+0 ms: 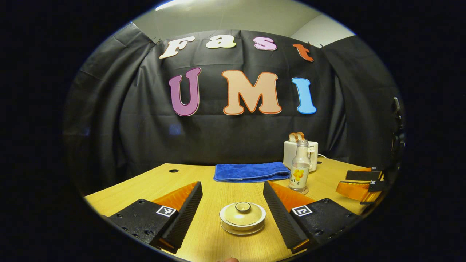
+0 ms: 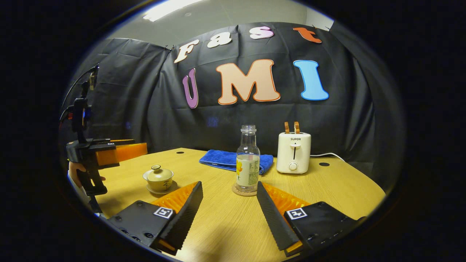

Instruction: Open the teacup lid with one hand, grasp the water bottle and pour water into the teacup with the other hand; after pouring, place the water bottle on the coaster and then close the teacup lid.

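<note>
A lidded teacup (image 1: 242, 215) on its saucer stands on the wooden table, straight ahead of my left gripper (image 1: 233, 207), whose fingers are spread wide on either side of it without touching. The same teacup (image 2: 158, 178) appears to the left in the right gripper view. An uncapped clear water bottle (image 2: 248, 160) with a little water stands upright on a round coaster (image 2: 243, 191). My right gripper (image 2: 229, 203) is open just short of the bottle. The bottle (image 1: 300, 168) also stands right of the cup in the left gripper view.
A folded blue towel (image 1: 250, 171) lies behind the cup. A white toaster (image 2: 293, 152) with its cord stands at the back right. The other gripper (image 2: 95, 156), held by a hand, hovers at the table's left edge. The table's front edge is near.
</note>
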The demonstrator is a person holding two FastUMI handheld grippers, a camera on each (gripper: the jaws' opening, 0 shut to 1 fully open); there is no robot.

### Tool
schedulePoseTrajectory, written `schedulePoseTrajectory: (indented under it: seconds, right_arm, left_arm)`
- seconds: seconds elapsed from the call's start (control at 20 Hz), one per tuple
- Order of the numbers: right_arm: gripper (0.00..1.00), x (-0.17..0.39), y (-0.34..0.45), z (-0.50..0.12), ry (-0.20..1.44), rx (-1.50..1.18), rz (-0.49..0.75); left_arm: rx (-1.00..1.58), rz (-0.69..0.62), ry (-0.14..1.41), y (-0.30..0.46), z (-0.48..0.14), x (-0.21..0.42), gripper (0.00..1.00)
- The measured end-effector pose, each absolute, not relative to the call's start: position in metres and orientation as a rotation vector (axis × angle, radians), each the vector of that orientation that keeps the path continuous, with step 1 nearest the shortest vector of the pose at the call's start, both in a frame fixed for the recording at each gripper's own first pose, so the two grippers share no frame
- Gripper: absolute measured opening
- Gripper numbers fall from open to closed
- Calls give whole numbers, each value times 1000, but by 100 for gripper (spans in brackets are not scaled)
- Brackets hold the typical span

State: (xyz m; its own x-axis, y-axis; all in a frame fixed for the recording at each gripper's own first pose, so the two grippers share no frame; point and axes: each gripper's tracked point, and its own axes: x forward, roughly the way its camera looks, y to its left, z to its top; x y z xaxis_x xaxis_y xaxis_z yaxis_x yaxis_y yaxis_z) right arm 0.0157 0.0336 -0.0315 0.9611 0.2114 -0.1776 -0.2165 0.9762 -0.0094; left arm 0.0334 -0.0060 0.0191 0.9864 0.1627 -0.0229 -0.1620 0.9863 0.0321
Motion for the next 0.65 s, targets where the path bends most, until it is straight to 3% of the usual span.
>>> schedulePoseTrajectory:
  seconds: [0.4,0.45,0.5,0.65]
  right_arm:
    - [100,15,32,-28,167,-29,210]
    - [91,15,31,-27,166,-31,209]
    - [96,15,32,-27,165,-31,209]
    - [100,15,30,-25,162,-28,208]
  left_arm:
    - [17,164,34,-6,14,33,99]
    - [19,166,31,-6,14,32,99]
    - [21,169,29,-6,16,31,99]
    - [29,172,25,-5,18,30,99]
